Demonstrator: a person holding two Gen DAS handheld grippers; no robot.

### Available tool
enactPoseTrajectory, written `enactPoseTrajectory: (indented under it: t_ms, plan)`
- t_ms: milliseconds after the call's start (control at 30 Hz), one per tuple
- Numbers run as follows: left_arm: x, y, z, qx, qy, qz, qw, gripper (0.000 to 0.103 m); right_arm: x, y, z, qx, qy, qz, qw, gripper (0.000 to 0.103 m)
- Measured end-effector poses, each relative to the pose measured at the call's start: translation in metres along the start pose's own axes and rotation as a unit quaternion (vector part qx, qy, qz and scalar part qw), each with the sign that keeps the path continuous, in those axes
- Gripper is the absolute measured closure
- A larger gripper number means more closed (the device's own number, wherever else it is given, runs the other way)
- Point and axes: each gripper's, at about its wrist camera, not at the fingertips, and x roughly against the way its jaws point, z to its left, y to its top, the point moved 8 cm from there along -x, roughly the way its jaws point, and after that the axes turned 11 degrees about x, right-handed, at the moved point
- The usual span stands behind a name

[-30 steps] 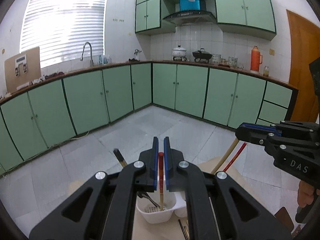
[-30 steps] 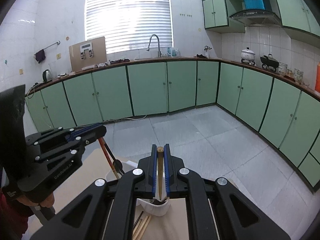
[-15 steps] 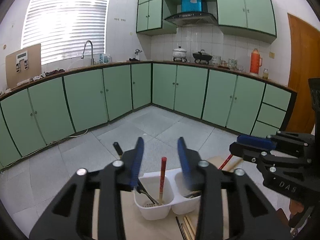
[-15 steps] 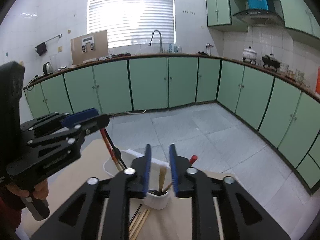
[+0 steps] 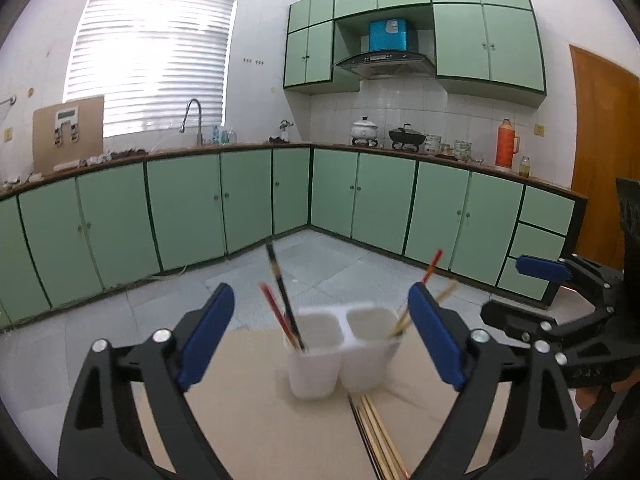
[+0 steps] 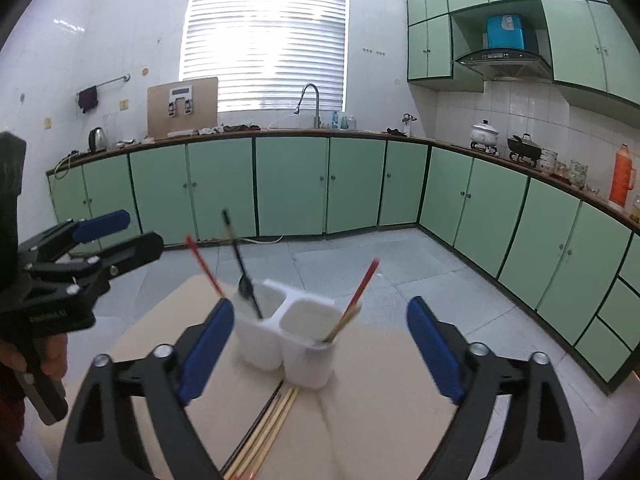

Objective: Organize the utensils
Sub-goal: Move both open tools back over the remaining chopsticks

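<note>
the white two-cup utensil holder [image 6: 286, 340] stands just ahead of both claws, already holding red chopsticks [image 6: 362, 286], a dark spoon [image 6: 245, 286] and wooden ones. a bundle of chopsticks [image 6: 266, 428] lies on the table [image 6: 380, 400] below the right claw [image 6: 320, 344], still to sort. left claw [image 5: 320, 340] and right are both opening, with nothing between their jaws. nothing blocks the reach.

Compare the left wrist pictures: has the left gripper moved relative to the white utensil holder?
Yes. The left gripper has backed away from the white utensil holder, jaws opening, nothing between them.
</note>
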Motion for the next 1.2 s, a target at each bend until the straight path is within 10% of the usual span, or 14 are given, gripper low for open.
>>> enactPoseTrajectory:
  t_ms: [600,1200]
  plan:
    - [0.020,-0.176,0.054,-0.013,0.072,0.127,0.9892,0.012,0.003,-0.177,0.061,-0.075,-0.002,0.122,0.990,0.007]
    - [0.019,-0.223,0.051,-0.034,0.083,0.177,0.9802,0.013,-0.003,-0.222,0.121,-0.072,0.051,0.171,0.981,0.061]
